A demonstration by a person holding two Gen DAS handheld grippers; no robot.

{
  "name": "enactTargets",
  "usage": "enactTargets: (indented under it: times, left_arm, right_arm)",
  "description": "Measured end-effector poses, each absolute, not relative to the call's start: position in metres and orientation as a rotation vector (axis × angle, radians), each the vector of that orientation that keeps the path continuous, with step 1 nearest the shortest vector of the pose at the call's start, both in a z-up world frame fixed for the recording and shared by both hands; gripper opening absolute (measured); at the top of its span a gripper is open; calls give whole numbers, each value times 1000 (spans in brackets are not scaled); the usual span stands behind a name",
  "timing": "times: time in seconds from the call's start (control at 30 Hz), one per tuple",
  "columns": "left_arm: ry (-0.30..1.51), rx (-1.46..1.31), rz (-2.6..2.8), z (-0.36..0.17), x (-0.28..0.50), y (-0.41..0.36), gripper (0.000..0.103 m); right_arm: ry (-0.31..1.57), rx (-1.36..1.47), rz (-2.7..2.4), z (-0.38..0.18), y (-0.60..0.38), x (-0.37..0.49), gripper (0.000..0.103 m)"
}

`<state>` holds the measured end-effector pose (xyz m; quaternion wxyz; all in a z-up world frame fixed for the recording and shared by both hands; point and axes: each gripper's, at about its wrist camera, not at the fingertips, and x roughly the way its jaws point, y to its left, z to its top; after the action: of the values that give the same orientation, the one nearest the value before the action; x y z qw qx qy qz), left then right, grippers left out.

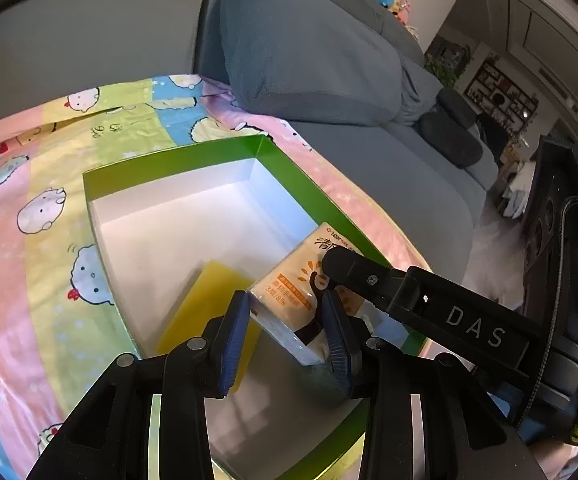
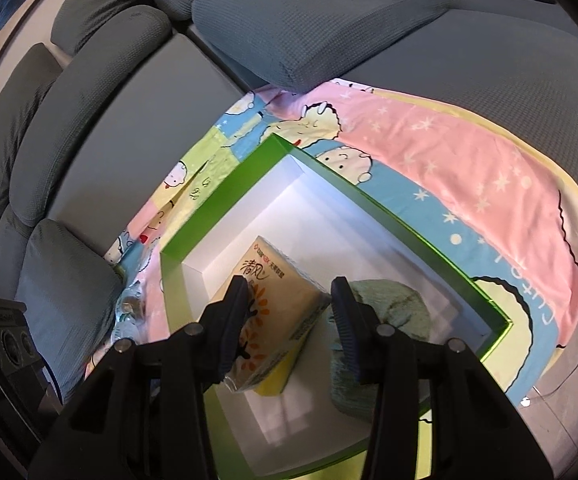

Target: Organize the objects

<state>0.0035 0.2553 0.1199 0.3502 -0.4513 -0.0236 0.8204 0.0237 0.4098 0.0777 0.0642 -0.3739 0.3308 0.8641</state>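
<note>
Both grippers meet over the green box (image 1: 289, 168), and we have them around the same tissue pack (image 1: 293, 280). Our right gripper (image 2: 289, 320) has its fingers part-way apart with the pack between them; the left pad (image 2: 235, 320) touches the printed face, while we cannot tell whether the right pad presses the pack's edge. Our left gripper (image 1: 285, 336) likewise sits narrow around the pack's near end, and whether it truly pinches is unclear from its own view.

The pack hangs tilted above the box's white floor, just ahead of both grippers. Below and to the left of the left gripper lies a yellow sponge (image 1: 209, 304); to the right of the right gripper sits a rolled green cloth (image 2: 381, 312). The box rests on a cartoon-print blanket (image 1: 49, 208) spread over a grey sofa (image 2: 369, 20).

We judge the pack light, soft and slick in its plastic wrap, so it will squash and may slide. Holding across the short sides, near the middle, should keep it steady as we lower it.
</note>
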Motion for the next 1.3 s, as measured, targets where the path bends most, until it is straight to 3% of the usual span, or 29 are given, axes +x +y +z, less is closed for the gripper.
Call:
enactTargets:
  times: [1.3]
  left_arm:
    - [27, -1283, 2022, 92, 23, 284, 39]
  right_arm:
    - [898, -1239, 2468, 63, 415, 26, 44]
